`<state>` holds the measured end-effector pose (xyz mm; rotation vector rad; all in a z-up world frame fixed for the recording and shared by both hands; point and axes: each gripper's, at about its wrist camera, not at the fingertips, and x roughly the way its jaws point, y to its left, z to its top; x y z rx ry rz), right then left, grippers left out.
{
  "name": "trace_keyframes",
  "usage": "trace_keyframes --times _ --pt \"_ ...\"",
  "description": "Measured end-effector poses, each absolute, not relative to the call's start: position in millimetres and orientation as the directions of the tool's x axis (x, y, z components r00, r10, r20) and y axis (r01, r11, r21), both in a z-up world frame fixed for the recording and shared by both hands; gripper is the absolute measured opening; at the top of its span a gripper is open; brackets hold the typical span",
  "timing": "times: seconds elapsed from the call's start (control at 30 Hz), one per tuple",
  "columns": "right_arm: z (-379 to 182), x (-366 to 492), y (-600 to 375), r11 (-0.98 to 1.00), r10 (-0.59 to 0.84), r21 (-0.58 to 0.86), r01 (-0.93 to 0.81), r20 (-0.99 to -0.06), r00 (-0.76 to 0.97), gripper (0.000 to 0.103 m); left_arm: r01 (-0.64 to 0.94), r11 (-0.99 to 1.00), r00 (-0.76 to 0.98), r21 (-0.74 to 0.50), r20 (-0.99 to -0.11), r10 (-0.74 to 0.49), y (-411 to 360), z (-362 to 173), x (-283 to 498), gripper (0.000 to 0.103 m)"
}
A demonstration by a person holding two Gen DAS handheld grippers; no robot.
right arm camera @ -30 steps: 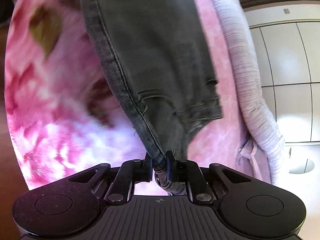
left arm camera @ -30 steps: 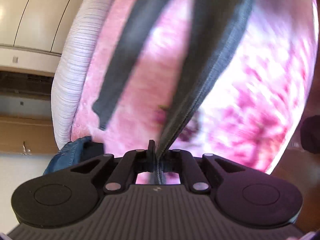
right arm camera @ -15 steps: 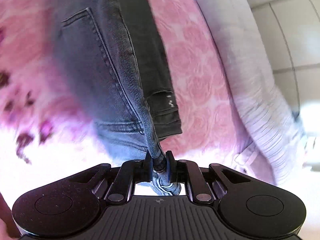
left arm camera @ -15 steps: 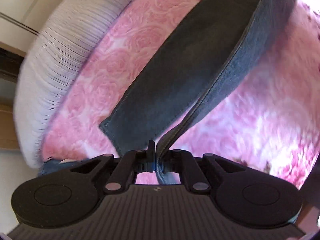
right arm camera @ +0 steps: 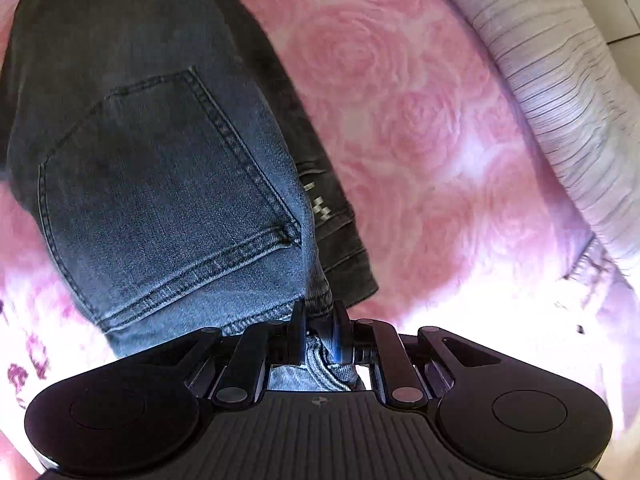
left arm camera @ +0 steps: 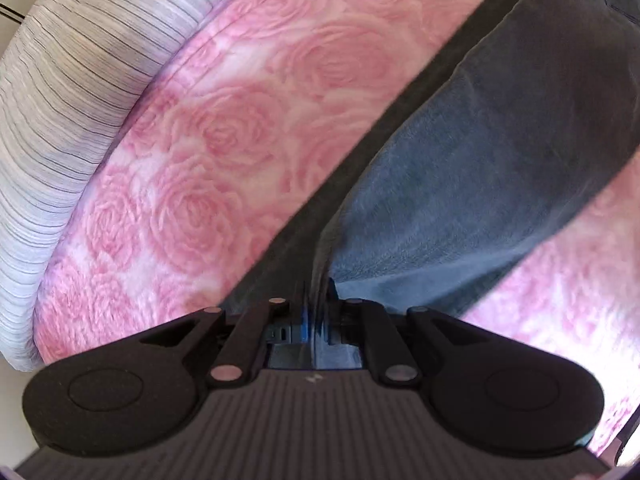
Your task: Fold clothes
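A pair of dark grey jeans [left arm camera: 480, 168] stretches over a pink rose-patterned blanket [left arm camera: 224, 128]. My left gripper [left arm camera: 316, 292] is shut on the cloth at a leg end, and the leg runs up and to the right from it. My right gripper [right arm camera: 318, 312] is shut on the waistband of the jeans [right arm camera: 160, 184]. A back pocket [right arm camera: 160, 200] faces the right wrist camera, and a second layer with a small white label lies underneath to the right. The jeans hang close above or rest on the blanket [right arm camera: 420, 128]; I cannot tell which.
A white, thinly striped pillow or duvet [left arm camera: 68, 92] borders the blanket at the left of the left wrist view. The same striped bedding [right arm camera: 560, 92] runs down the right side of the right wrist view. Pale wall or cabinet shows in the far corners.
Both grippers have come down close to the blanket with the jeans still held. The room behind has dropped out of view, and the jeans now spread low over the blanket.
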<state>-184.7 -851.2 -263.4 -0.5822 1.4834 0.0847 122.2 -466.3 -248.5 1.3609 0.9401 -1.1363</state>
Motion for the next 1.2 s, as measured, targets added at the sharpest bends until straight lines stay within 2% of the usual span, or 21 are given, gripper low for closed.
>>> trace_keyframes --times 0.2,0.23,0.3,0.37,0.43,0.47,0.63,0.67,1.0,1.2 --pt "-290 -157 -888 0.901 -0.214 -0.223 -0.372 -0.975 0.066 0.014 0.944 -0.112 0.314 0.31 -0.949 0.027 -497 -289 134 0.01" --pt "-294 -153 -893 0.906 -0.204 -0.214 -0.364 -0.977 0.065 0.02 0.938 -0.114 0.334 0.328 -0.941 0.042 -500 -296 135 0.012" --pt "-299 -150 -907 0.925 -0.208 -0.229 -0.303 -0.973 0.1 0.025 0.928 -0.111 0.364 0.356 -0.929 0.067 -502 -305 135 0.012" --pt "-296 -152 -923 0.959 -0.18 -0.203 -0.199 -0.975 0.13 0.037 0.918 -0.125 0.387 0.376 -0.918 0.087 -501 -311 133 0.013" --pt "-290 -161 -935 0.98 -0.156 -0.173 -0.1 -0.975 0.157 0.043 0.915 -0.138 0.393 0.378 -0.914 0.103 -498 -315 130 0.011" --pt "-286 -166 -940 0.986 -0.144 -0.155 -0.052 -0.975 0.171 0.043 0.917 -0.144 0.388 0.372 -0.915 0.109 -496 -316 128 0.007" --pt "-274 -190 -951 0.994 -0.092 -0.076 0.08 -0.968 0.232 0.04 0.918 -0.146 0.386 0.368 -0.915 0.116 -491 -313 122 0.003" --pt "-275 -190 -952 0.994 -0.085 -0.064 0.093 -0.968 0.235 0.022 0.918 -0.147 0.385 0.368 -0.915 0.116 -491 -311 121 0.003" --pt "-246 -170 -955 0.996 -0.09 -0.076 0.054 -0.942 0.324 0.019 0.918 -0.069 0.396 0.391 -0.914 0.093 -478 -284 133 0.003" --pt "-301 -159 -964 0.994 -0.089 -0.067 0.091 -0.957 0.278 0.02 0.901 -0.104 0.432 0.421 -0.891 0.137 -485 -316 131 0.005"
